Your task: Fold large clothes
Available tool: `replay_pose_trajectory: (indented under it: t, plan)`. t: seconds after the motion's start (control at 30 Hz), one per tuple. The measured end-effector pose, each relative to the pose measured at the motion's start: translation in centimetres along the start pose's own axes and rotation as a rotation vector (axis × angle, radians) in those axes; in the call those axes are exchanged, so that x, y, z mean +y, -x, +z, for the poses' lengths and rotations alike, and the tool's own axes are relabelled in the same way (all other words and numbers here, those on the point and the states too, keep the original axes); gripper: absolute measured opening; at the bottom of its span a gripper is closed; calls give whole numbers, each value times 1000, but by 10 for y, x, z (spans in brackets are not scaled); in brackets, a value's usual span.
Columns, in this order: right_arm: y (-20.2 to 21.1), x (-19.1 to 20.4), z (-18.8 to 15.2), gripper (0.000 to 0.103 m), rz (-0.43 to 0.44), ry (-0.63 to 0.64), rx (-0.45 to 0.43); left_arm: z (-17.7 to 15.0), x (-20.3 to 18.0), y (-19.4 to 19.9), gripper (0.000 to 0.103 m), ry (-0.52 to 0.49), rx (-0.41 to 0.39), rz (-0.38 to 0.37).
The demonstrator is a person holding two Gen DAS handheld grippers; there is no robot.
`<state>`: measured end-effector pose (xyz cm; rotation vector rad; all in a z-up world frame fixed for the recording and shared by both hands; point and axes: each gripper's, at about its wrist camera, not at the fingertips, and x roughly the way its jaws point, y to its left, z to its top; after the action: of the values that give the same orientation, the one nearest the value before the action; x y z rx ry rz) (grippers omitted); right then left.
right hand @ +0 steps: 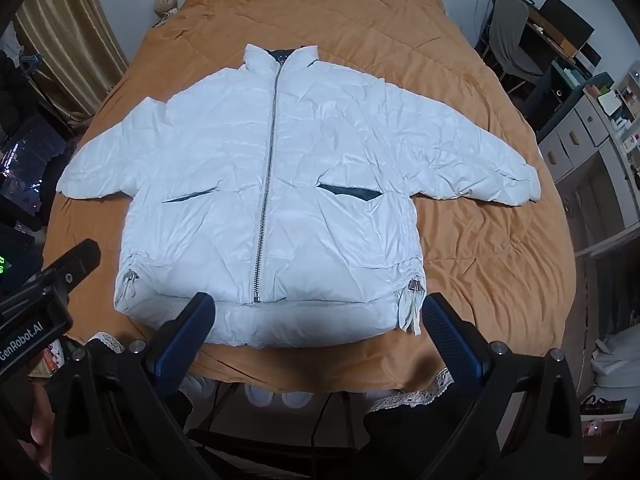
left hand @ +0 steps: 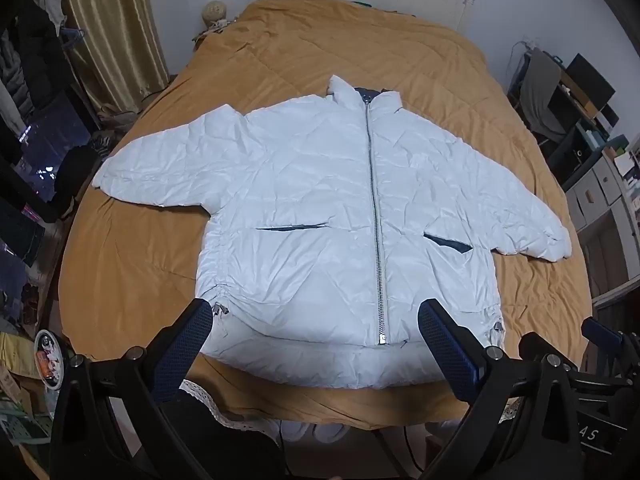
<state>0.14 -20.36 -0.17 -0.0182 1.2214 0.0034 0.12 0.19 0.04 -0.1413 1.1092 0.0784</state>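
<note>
A white puffer jacket (left hand: 320,208) (right hand: 280,184) lies flat and face up on the bed, zipped shut, collar at the far end, both sleeves spread out sideways. Its hem lies along the near edge of the bed. My left gripper (left hand: 316,320) hovers open above the hem, left of the zipper's end, with nothing between its blue fingers. My right gripper (right hand: 318,314) hangs open over the hem's right half, near the drawstring toggle (right hand: 414,292), holding nothing. The left gripper's finger (right hand: 78,264) shows at the left edge of the right wrist view.
An orange-brown quilt (left hand: 360,48) covers the bed. Gold curtains (left hand: 108,28) hang at the left. A desk with a chair (right hand: 512,36) and grey drawers (right hand: 580,148) stand at the right. White shoes (right hand: 280,396) sit on the floor below the bed's near edge.
</note>
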Motion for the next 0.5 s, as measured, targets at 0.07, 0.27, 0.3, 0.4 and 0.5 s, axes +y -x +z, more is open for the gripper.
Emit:
replay_pose_trajectory:
  t: [0.07, 0.27, 0.3, 0.4, 0.5]
  plan:
    - [0, 0, 0, 103, 15, -7, 6, 2, 2, -1, 103, 7, 1, -9]
    - [-1, -1, 0, 103, 14, -10, 7, -10, -7, 1, 103, -28, -10, -7]
    - [-1, -1, 0, 103, 14, -11, 8, -6, -8, -1, 103, -27, 5, -9]
    - [-1, -3, 2, 103, 10, -7, 7, -4, -9, -3, 103, -25, 19, -9]
    - [1, -6, 4, 103, 14, -5, 13, -4, -9, -4, 103, -24, 24, -5]
